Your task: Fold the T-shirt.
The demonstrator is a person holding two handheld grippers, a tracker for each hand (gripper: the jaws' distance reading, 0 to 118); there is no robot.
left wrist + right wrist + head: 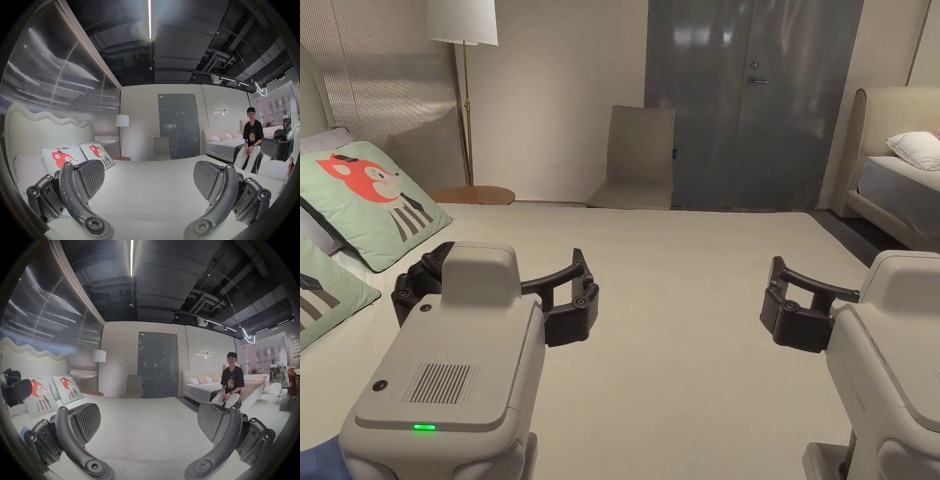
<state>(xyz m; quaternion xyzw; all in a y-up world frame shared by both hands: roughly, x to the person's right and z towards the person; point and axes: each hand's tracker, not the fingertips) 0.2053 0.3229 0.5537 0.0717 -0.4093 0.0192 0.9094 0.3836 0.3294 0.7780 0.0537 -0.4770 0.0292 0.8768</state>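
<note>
Pale cream bed [687,350]; mint pillows [369,200] with an orange-red, seemingly fox-like print and dark stripes; grey door [737,106]

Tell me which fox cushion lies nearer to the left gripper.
The cushion cut by the picture's edge, beside the left gripper; the whole fox cushion lies farther back.

even soft indoor light, bright ceiling strip light [149,19] with glare, fisheye-warped dark edges
</note>
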